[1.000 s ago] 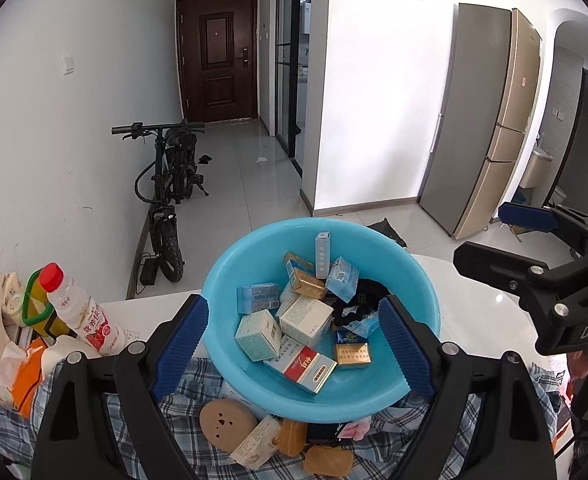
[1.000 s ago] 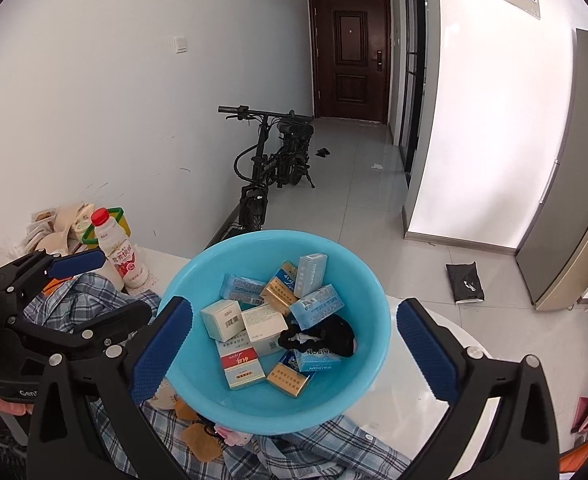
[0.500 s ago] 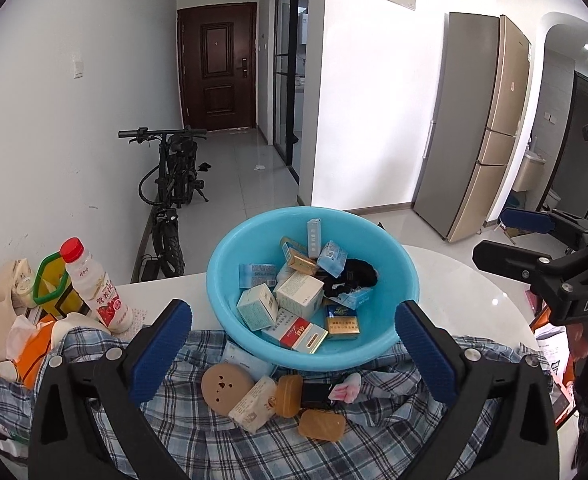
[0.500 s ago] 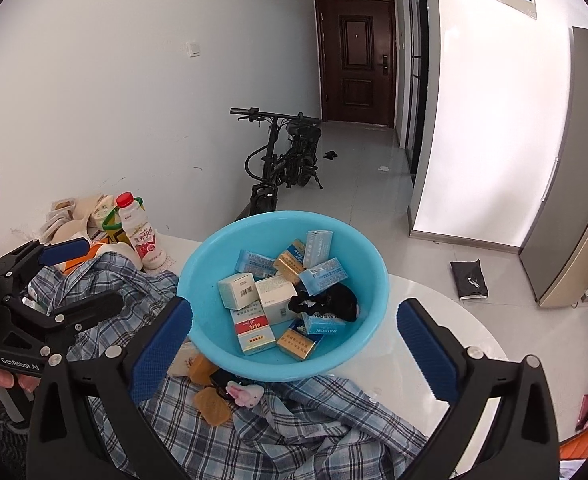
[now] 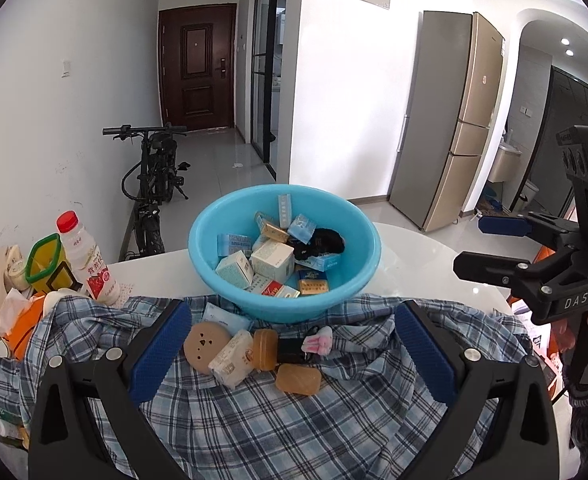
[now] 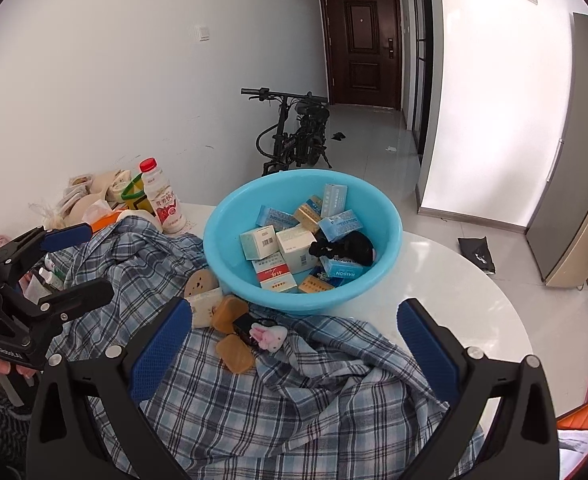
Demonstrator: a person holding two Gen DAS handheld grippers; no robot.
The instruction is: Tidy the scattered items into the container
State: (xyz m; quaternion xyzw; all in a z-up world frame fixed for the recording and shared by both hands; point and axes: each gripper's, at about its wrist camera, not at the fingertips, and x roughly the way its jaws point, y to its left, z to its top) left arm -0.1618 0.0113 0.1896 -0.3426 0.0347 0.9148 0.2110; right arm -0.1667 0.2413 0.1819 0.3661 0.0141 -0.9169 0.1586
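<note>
In the left wrist view the left claw (image 5: 291, 352) stands wide open and empty over the plaid shirt (image 5: 294, 420), its jaws having just opened; between its fingers lie one round beige disc (image 5: 207, 342), one white soap bar (image 5: 231, 358) and two amber soaps (image 5: 298, 378), just before the blue basin (image 5: 354, 280) of small boxes. In the right wrist view the right claw (image 6: 294, 354) also stands open and empty. Only here a pink bunny toy (image 6: 269, 335) shows clearly between its fingers, and the white desk (image 6: 454, 292) is bare to its right.

"DAS" on right claw (image 5: 490, 240)

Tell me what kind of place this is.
Most likely a home, an apartment's entry and dining area: a tall fridge, a dark front door down the hallway, and an electric bike parked against the wall.
</note>
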